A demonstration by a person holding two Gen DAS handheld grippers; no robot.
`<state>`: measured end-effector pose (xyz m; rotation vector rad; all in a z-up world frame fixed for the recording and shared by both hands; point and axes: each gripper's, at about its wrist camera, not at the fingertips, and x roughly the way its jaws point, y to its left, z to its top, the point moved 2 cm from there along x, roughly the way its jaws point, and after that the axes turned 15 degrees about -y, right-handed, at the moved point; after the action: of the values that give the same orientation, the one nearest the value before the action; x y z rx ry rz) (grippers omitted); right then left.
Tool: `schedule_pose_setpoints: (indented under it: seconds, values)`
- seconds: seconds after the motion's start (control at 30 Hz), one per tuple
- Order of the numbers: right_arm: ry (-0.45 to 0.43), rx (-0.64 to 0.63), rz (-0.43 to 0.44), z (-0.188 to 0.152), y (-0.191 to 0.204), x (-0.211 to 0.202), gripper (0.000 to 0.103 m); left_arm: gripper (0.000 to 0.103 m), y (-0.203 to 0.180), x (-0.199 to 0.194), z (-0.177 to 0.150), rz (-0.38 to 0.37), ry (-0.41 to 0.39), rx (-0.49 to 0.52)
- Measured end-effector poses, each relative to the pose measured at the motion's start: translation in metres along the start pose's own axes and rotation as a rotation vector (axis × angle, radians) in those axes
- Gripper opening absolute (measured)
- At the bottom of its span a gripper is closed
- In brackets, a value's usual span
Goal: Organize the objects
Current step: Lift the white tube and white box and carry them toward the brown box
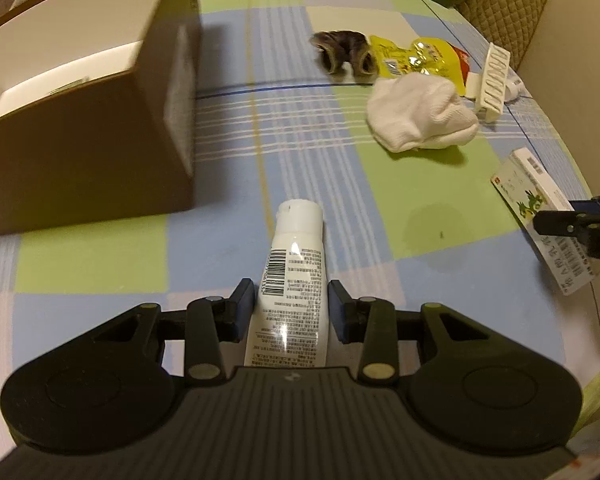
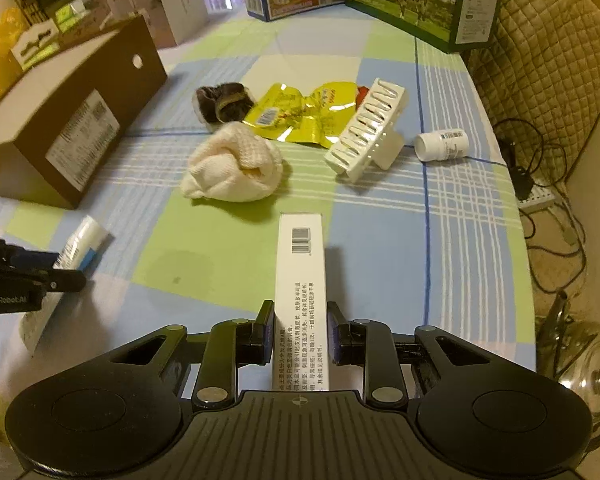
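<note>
— What have I got in the left gripper (image 1: 292, 304)?
— Its fingers are closed narrow on a white tube (image 1: 290, 280), cap pointing forward over the checked tablecloth (image 1: 380, 208), the brown cardboard box (image 1: 100, 132) just left ahead.
— And my right gripper (image 2: 300, 330)?
— It pinches a slim white carton (image 2: 300, 280). Ahead lie a white cloth bundle (image 2: 234, 168), yellow packet (image 2: 300, 114), white slotted rack (image 2: 366, 134) and a small bottle (image 2: 442, 145).

Each matte black plastic claw, the left claw (image 1: 292, 304) and the right claw (image 2: 300, 332), is built alike: a ribbed grey housing is flanked by two round black discs. Angular black linkage arms are pinned with silver and brass-coloured rivets. Blue pads (image 1: 245, 312) are fitted inside the fingers.
</note>
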<state>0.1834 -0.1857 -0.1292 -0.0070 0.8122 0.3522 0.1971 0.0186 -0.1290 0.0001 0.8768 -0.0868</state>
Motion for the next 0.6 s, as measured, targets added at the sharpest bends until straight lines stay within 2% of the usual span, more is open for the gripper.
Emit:
schedule_pose_setpoints:
  seconds: [0.2,0.5,0.53,0.57,0.6]
  values:
    - [-0.035,0.006,0.073,0.012,0.022,-0.019,0.022,0.034,0.022,-0.024,-0.004,0.025,-0.036,-0.031]
    - [-0.084,-0.042,0.199,0.03,0.076,-0.029,0.022,0.032,0.058,-0.057,-0.01,0.061,-0.081,-0.079]
    - [-0.088,-0.05,0.207,0.032,0.082,-0.029,0.022,0.017,0.063,-0.059,-0.012,0.062,-0.083,-0.083]
    - [-0.09,-0.057,0.214,0.033,0.088,-0.028,0.022,0.006,0.068,-0.06,-0.014,0.049,-0.082,-0.093]
    - [-0.091,-0.061,0.218,0.034,0.092,-0.027,0.022,0.005,0.072,-0.059,-0.017,0.059,-0.073,-0.095]
